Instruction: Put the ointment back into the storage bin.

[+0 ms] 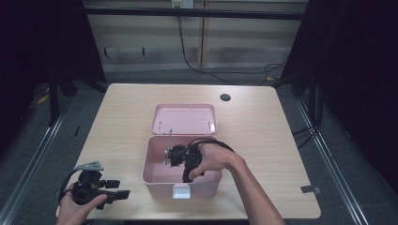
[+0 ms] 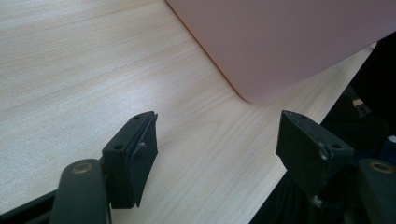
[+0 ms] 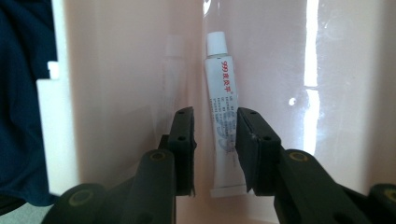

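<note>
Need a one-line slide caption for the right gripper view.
Right gripper inside the pink box, jaws straddling a white ointment tube.

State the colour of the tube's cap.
White; the tube cap shows best in the right gripper view, between the right gripper jaws.

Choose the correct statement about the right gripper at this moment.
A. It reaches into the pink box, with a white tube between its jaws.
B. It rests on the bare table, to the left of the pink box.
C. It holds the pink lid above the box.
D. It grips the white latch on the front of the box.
A: the right gripper is inside the pink box, its jaws on either side of the white tube.
</note>
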